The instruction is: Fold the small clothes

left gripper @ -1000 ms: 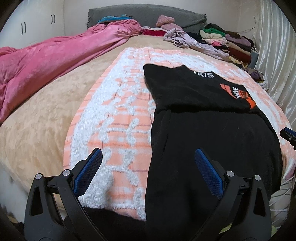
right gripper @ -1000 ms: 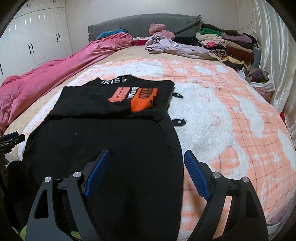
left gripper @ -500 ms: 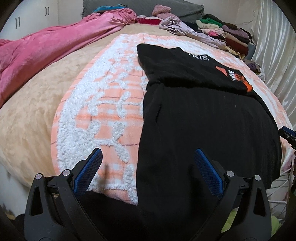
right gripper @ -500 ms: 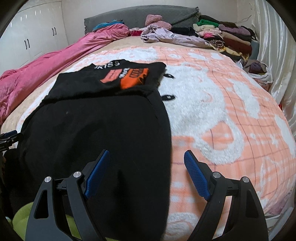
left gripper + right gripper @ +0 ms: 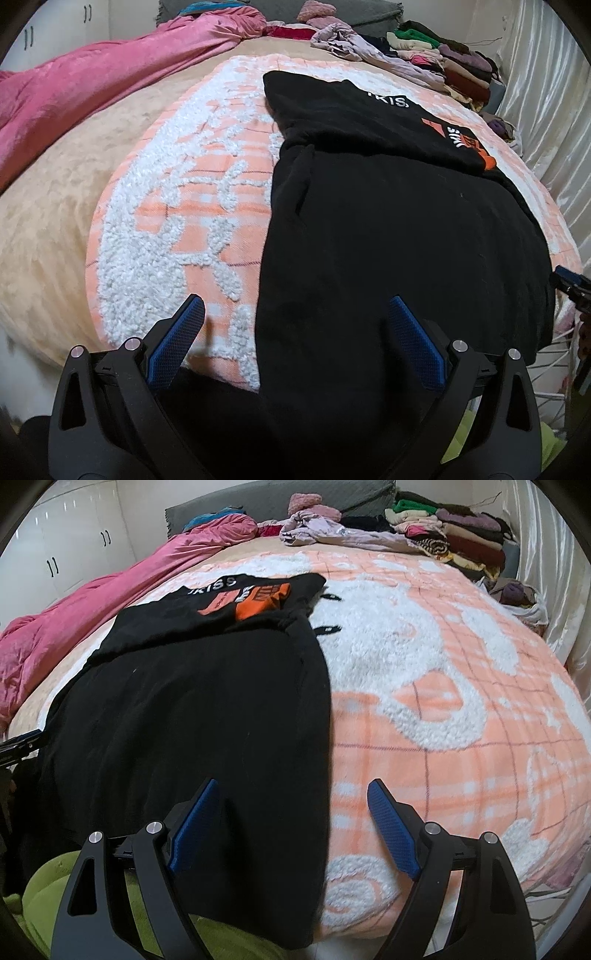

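A black garment (image 5: pixel 399 236) with white lettering and an orange print lies flat on the orange-and-white blanket (image 5: pixel 192 192), its top part folded down at the far end and its near end hanging over the bed edge. It also shows in the right wrist view (image 5: pixel 207 709). My left gripper (image 5: pixel 295 332) is open and empty over the garment's near left corner. My right gripper (image 5: pixel 293 812) is open and empty over its near right edge.
A pink quilt (image 5: pixel 92 85) lies along the left of the bed. Loose clothes (image 5: pixel 325 531) and a stack of folded clothes (image 5: pixel 454 535) sit at the headboard. A green cushion (image 5: pixel 74 893) lies below the bed edge. A curtain (image 5: pixel 546 572) hangs on the right.
Both grippers have pulled back toward the near edge of the bed and dropped lower. The garment now hangs further into the foreground. Both stay open.
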Tool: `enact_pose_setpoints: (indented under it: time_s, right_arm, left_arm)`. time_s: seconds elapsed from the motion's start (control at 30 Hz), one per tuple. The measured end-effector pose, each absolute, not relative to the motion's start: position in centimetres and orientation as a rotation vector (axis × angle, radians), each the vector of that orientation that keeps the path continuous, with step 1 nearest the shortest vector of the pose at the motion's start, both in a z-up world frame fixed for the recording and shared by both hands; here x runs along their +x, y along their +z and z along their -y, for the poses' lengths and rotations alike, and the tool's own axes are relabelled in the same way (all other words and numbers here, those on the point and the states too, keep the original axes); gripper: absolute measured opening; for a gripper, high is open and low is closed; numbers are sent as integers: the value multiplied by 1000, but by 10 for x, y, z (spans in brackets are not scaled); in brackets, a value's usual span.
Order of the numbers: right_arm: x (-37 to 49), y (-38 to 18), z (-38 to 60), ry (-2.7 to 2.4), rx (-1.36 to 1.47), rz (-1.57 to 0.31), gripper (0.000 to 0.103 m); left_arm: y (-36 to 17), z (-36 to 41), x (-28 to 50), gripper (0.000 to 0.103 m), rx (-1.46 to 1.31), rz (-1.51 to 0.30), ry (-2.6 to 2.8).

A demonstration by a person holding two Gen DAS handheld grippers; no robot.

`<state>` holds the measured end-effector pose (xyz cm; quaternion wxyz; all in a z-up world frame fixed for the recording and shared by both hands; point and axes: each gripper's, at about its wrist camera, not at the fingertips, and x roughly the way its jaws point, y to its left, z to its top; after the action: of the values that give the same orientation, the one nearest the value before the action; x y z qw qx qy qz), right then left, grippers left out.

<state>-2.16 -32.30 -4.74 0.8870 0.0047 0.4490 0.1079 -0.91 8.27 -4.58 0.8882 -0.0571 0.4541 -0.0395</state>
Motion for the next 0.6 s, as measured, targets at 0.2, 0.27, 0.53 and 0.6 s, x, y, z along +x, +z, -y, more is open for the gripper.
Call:
enact_pose_setpoints:
  time_s: [0.2, 0.27, 0.53, 0.6]
  right_arm:
    - [-25, -55, 321, 256, 18, -958, 59]
    - [-26, -56, 321, 275, 23, -959, 52]
    - [-31, -53, 333, 338, 88, -966, 24]
    - [-34, -55, 335, 338, 83, -973, 25]
  left_arm:
    - [-47, -81, -11, 91, -140, -950, -100]
    - [-47, -81, -11, 91, -138, -951, -100]
    - [-46, -82, -13, 89, -145, -951, -103]
    - [-47, -84, -14, 89, -153, -954, -102]
